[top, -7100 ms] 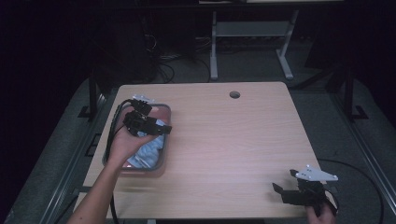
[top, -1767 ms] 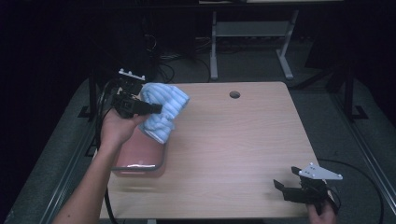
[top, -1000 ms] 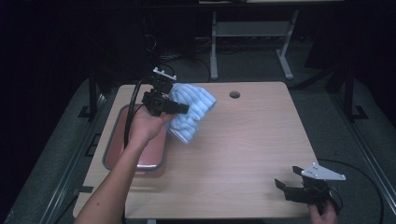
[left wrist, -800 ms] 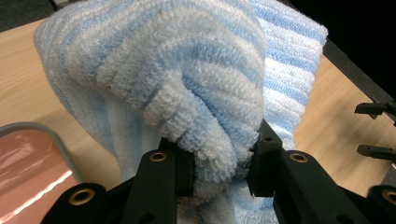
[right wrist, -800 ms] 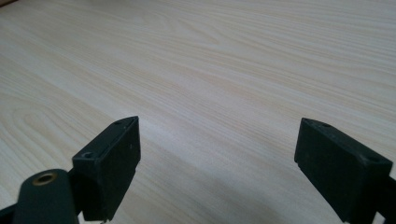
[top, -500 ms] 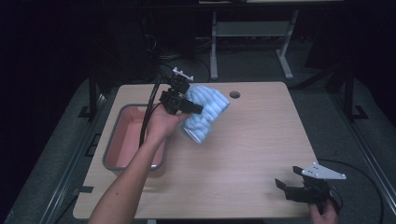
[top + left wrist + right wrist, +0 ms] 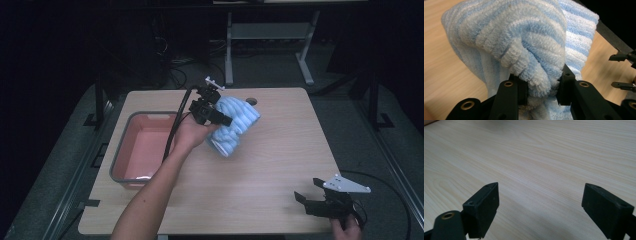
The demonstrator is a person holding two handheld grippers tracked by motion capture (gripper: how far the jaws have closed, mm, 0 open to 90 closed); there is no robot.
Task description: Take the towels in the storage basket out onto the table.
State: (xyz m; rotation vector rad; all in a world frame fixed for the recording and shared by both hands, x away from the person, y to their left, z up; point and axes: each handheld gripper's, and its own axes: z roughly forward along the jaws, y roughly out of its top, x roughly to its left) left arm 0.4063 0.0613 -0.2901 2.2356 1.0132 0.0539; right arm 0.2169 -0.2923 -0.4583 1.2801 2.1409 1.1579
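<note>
Left gripper (image 7: 216,116): held up over the back middle of the bench (image 7: 280,165), its fingers (image 7: 509,92) pinched onto a bunched fold of the towel (image 7: 234,125).
Towel: blue-and-white striped terry, hanging in the air from that one pinch — clear of the tub (image 7: 120,160) and just to the tub's right; whether its lowest fold touches the bench I cannot tell from the high view.
Grip quality: in the left gripper view the fingers bite a thick wad of cloth (image 7: 534,75) near its edge, with most of the bulk draped above and past them.
Right gripper (image 7: 309,196): low at the front right corner of the bench, well apart from the towel, fingers (image 7: 482,207) spread wide on nothing, bare wood between them.
Tub: pink with a grey rim, on the left side of the bench; it looks nearly bare, with a pale patch near its front wall that is too small to identify.
Risk, slip: the wad may creep out of the pinch, since loose terry compresses and most of the weight hangs off to one side.
Risk, messy landing: lowered as a bundle, the towel would likely settle in a heap rather than flat — only one point is held.
Risk, snag: the cable (image 7: 175,130) trailing from the left gripper runs over the tub and could drag its rim on a wide sweep.
</note>
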